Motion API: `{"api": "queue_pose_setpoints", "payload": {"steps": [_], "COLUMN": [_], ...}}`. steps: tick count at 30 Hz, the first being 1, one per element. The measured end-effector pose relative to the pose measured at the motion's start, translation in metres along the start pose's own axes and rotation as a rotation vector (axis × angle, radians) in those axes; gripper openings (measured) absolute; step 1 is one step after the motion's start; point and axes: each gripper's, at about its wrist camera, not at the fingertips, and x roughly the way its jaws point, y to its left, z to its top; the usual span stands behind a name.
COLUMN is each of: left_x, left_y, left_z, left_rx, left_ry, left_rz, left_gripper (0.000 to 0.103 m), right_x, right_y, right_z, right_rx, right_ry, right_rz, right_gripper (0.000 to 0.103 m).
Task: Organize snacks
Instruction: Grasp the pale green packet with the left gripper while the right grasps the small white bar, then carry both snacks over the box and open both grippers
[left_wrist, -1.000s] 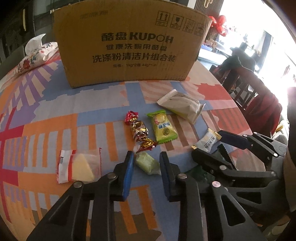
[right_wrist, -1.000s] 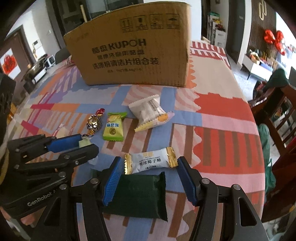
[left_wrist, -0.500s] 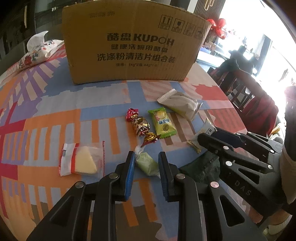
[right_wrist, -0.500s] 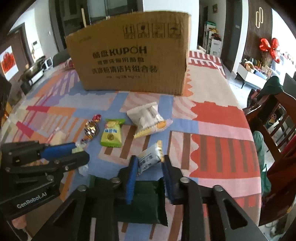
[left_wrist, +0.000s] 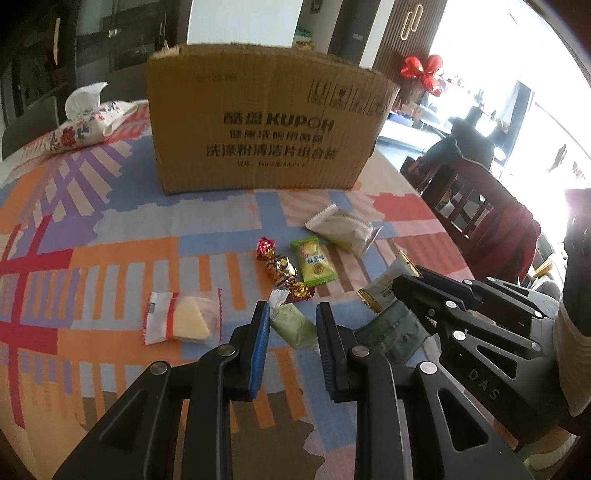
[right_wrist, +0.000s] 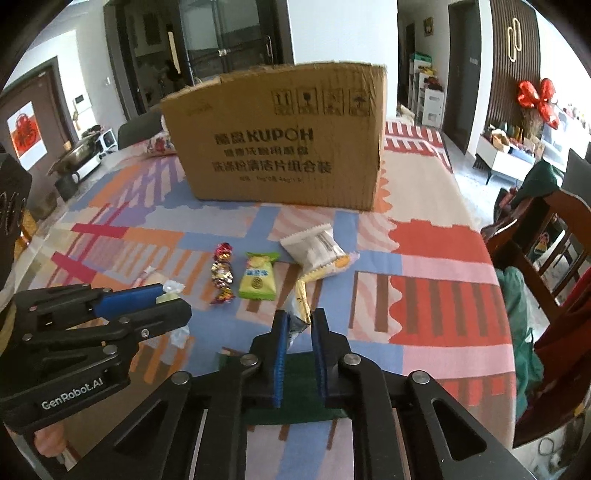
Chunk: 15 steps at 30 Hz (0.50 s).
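Candies (left_wrist: 293, 325) (right_wrist: 297, 314) between both tongs' pads

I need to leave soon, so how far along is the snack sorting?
Early: no snack visibly put away. In hand: left claw grips the pale green candy; right claw has just closed on the white gold-edged candy. Five snacks still lie before the cardboard box.

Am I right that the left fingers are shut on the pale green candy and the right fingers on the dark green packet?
Not quite. The right gripper is shut on the white candy with gold ends, as the right wrist view shows; the dark green packet lies underneath. The left gripper does hold the pale green candy.
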Motion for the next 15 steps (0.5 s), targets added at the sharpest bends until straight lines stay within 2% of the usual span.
{"api": "queue_pose_setpoints", "payload": {"steps": [11,15], "left_x": [-0.03,-0.048], "left_y": [-0.003,-0.007], "left_z": [0.013,0.026], "left_rx": [0.031,0.067], "left_ry": [-0.09,-0.16], "left_rz": [0.011,0.04], "left_gripper": [0.026,0.026], "right_x": [-0.032,-0.043], "right_y": [0.007,0.008], "right_z": [0.014,0.025], "right_rx": [0.003,0.0], "right_ry": [-0.084,-0.124], "right_rz": [0.023,0.027], "right_gripper": [0.013,0.012]}}
